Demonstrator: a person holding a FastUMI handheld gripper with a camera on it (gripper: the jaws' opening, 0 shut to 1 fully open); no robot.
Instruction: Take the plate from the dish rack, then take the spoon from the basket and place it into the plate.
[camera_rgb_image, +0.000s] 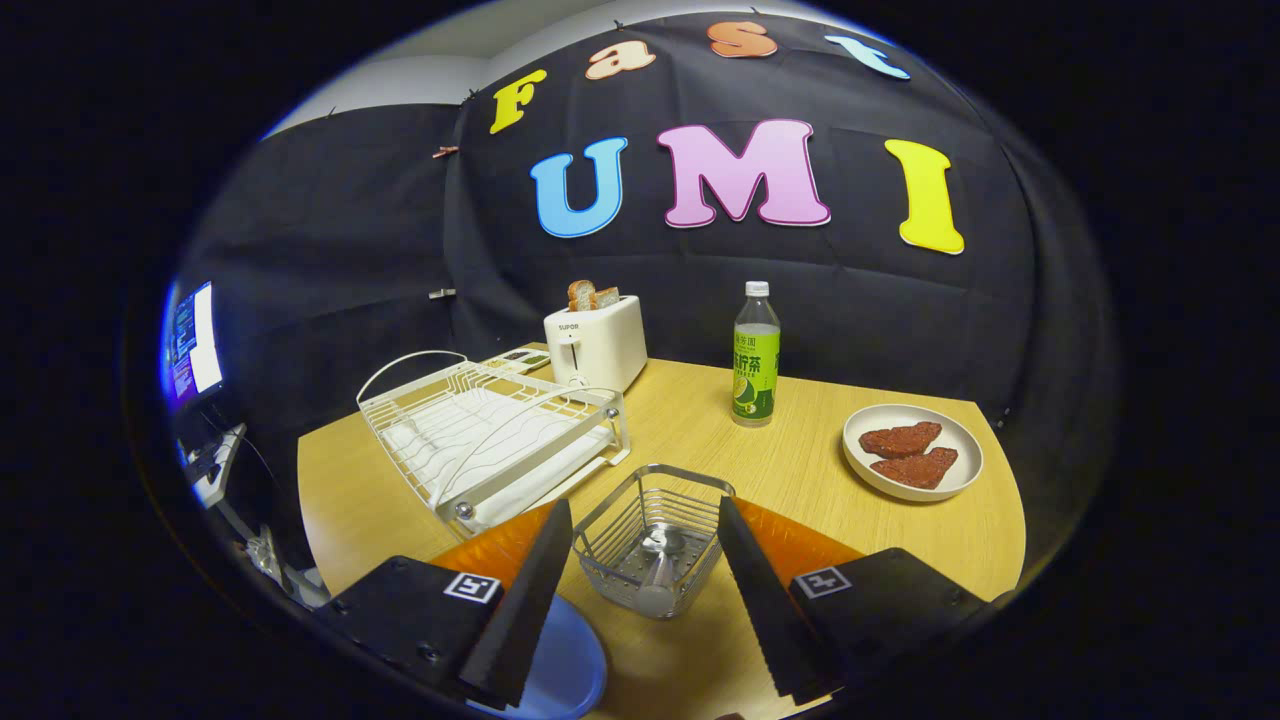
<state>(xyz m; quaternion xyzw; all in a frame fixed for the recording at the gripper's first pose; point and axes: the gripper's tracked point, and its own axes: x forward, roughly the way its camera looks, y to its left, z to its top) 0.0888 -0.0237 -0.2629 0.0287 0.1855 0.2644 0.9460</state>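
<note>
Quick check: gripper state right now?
Gripper: open, holding nothing; its fingers straddle the wire basket with the spoon inside.

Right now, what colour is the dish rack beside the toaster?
White, shown best in the gripper view: the dish rack is white wire with a white tray.

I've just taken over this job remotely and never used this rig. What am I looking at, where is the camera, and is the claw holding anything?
This is a fisheye camera riding on a hand-held claw, looking forward along its two fingers. The fingers stand open and hold nothing. Between them on the wooden table sits a wire basket with a metal spoon inside. Beside it stands an empty white dish rack; under one finger lies a blue plate. Beyond: a toaster with bread, a green bottle and a plate of meat slices.
</note>
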